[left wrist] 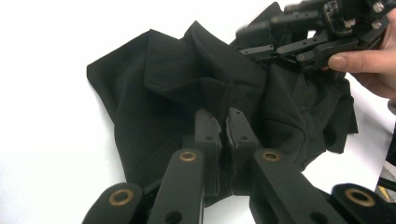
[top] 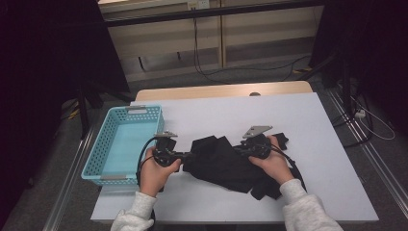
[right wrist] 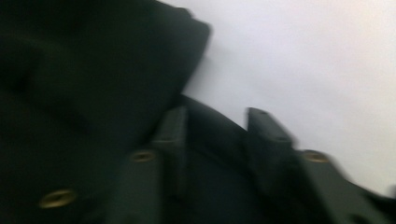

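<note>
A crumpled black cloth [top: 216, 161] lies on the white table [top: 298, 120], between a person's two hands. My left gripper [top: 188, 155] reaches into the cloth from the left. In the left gripper view its jaws [left wrist: 225, 123] are shut on a raised fold of the cloth [left wrist: 159, 79]. My right gripper [top: 239, 149] comes in from the right, over the cloth's upper edge, and shows again as the right gripper [left wrist: 247, 39] at the top right of the left gripper view. In the blurred right gripper view, my right gripper [right wrist: 217, 123] has its fingers apart, with cloth [right wrist: 84, 70] lying under and between them.
A light blue perforated basket [top: 98, 149] stands at the table's left edge, close to the left hand. Bare white table [top: 288, 110] stretches behind and to the right of the cloth. Cables run across the floor beyond the table.
</note>
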### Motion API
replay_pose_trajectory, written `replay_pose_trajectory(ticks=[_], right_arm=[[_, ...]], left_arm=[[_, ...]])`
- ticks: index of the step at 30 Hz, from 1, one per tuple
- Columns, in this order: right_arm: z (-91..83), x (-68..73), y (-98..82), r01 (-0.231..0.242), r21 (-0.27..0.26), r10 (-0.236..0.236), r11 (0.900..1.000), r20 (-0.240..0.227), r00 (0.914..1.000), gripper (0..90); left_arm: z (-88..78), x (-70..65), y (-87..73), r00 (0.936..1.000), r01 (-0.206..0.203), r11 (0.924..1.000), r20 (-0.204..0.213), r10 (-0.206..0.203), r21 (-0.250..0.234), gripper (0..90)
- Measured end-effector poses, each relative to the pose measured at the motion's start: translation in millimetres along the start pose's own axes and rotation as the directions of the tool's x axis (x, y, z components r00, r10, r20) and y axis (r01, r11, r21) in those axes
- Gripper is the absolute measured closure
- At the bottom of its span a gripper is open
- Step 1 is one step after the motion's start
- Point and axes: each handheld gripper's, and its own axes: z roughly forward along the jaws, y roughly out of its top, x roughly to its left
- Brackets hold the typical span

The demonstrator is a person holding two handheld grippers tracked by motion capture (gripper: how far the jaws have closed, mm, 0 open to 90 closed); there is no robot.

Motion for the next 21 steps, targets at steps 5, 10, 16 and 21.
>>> replay_pose_trajectory(ticks=[5,10,16,21], right_arm=[[-4.8,-4.1,-5.8,-0.074,-0.011,0.074,0.997,-0.019,0.9971,90.0],[-22.4,-17.4,-10.7,-0.120,-0.037,0.121,0.992,0.045,0.9916,90.0],[-63.2,-48.2,-28.7,-0.178,-0.102,0.194,0.979,0.180,0.9643,90.0],[-92.2,-69.9,-47.5,-0.214,-0.125,0.241,0.969,0.281,0.9290,90.0]], left_arm=[[0.0,-0.7,0.5,1.0000,-0.003,1.0000,0.002,0.003,0.001,85.6],[0.6,-0.5,0.7,1.0000,-0.005,1.0000,0.001,0.005,0.001,85.6],[1.2,-2.1,1.8,1.0000,-0.008,1.0000,-0.002,0.008,0.000,85.6],[6.6,1.2,0.4,0.9999,0.000,0.9997,-0.015,0.001,0.024,85.6]])
